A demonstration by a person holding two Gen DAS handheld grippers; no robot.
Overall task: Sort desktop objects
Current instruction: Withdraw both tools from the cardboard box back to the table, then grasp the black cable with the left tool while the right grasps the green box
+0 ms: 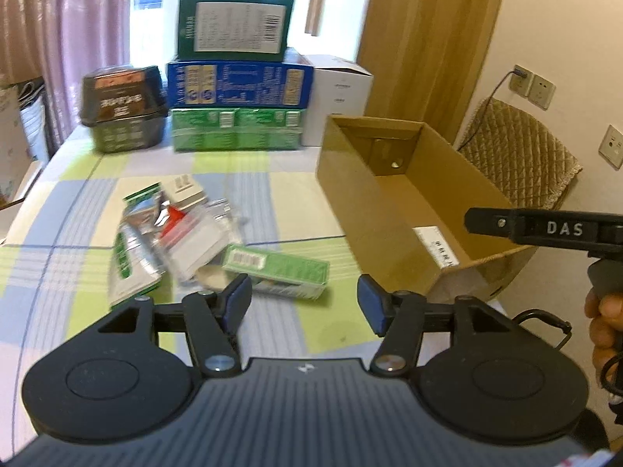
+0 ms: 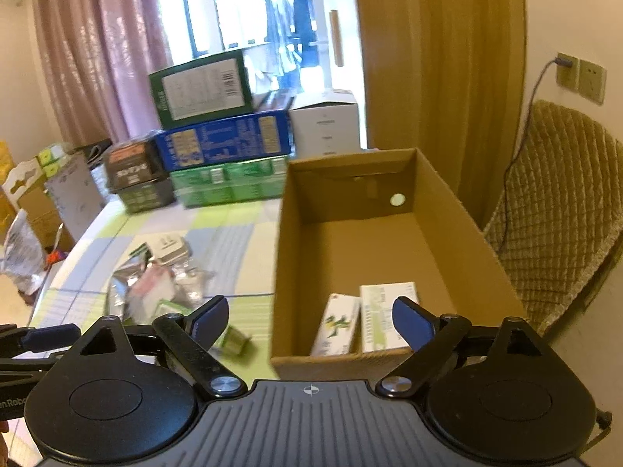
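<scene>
A loose pile of small packets and boxes (image 1: 171,229) lies on the checked tablecloth (image 1: 272,183), left of an open cardboard box (image 1: 350,202). A green carton (image 1: 278,268) lies flat at the near edge of the pile, just ahead of the left gripper (image 1: 303,299), whose jaws stand wide apart with nothing between them. Inside the cardboard box, at its near end, two small white cartons (image 2: 366,323) lie side by side, touching. The right gripper (image 2: 311,323) hangs above the near wall of the box, also spread wide and empty. Its black body shows at the right edge of the left view, above a hand (image 1: 603,323) on the handle. Behind the pile, stacked green and blue boxes (image 1: 237,78) stand beside a dark tub (image 1: 120,109) and a white box (image 1: 338,93). A padded chair (image 2: 564,210) stands to the right of the table.
</scene>
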